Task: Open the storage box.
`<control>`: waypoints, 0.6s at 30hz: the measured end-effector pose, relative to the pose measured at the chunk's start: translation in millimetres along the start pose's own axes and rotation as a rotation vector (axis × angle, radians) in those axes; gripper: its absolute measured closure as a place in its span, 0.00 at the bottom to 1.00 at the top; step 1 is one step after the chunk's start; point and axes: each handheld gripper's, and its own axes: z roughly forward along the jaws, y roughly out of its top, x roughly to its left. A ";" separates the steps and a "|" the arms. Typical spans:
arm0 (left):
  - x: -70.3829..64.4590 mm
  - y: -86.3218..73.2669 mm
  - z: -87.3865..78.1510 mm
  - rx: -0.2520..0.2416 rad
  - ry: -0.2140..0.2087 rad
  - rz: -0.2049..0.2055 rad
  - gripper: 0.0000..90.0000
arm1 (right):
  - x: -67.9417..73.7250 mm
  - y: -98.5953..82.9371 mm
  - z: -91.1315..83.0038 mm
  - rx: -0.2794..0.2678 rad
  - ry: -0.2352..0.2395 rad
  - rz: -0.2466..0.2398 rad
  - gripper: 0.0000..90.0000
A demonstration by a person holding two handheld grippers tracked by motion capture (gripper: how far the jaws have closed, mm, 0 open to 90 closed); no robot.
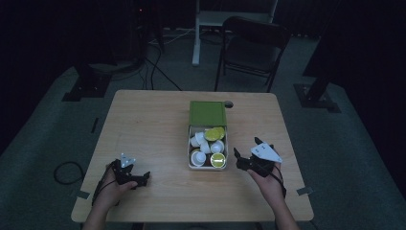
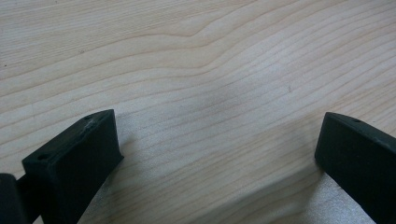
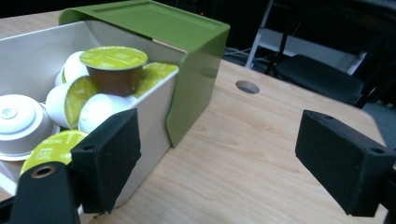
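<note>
A: Where's the box of capsules [image 1: 208,148]?
B: Just left of the right gripper [image 1: 244,160], whose jaws gape wide, empty.
A: And the left gripper [image 1: 139,180]?
B: Equally wide over bare tabletop [image 1: 153,124], holding nothing.

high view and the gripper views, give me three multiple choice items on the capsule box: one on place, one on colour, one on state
1. Where does the beige open box of coffee capsules stand on the light wooden table?
A. the far left corner
B. near the middle, nearer the right gripper
C. under the left gripper

2. What colour is the sleeve slid partway off the box?
A. green
B. red
C. white

3. How do the left gripper's jaws stand?
A. shut on a capsule
B. shut on nothing
C. open over bare wood

Answers:
1. B: the high view shows it right of centre, beside the right gripper.
2. A: the right gripper view shows a green cover over the box's far end.
3. C: the left gripper view shows jaws wide apart with table grain between them.
</note>
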 end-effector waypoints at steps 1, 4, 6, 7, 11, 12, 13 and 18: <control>0.0 0.0 0.0 0.000 0.000 0.000 0.00 | -2.0 -1.5 0.1 0.003 0.000 0.009 0.15; 0.0 0.0 0.0 0.000 0.000 0.000 0.00 | -8.3 -6.7 0.0 0.016 -0.013 0.028 0.15; 0.0 0.0 0.0 0.000 0.000 0.000 0.00 | -10.8 -8.7 -0.3 0.017 -0.015 0.040 0.15; -0.1 0.0 0.1 -0.002 0.000 -0.002 0.00 | -15.4 -12.5 -1.0 0.024 -0.025 0.059 0.15; -0.1 0.0 0.1 -0.002 0.000 -0.002 0.00 | -24.1 -19.7 -2.0 0.038 -0.045 0.089 0.15; -0.2 0.0 0.2 -0.002 0.000 -0.002 0.00 | -26.3 -21.6 -2.0 0.043 -0.048 0.092 0.15; -0.1 0.0 0.2 -0.002 0.000 -0.002 0.00 | -28.1 -23.7 -1.7 0.047 -0.052 0.102 0.15; -0.1 0.0 0.1 -0.002 0.000 -0.002 0.00 | -36.4 -35.4 -0.1 0.082 -0.058 0.116 0.15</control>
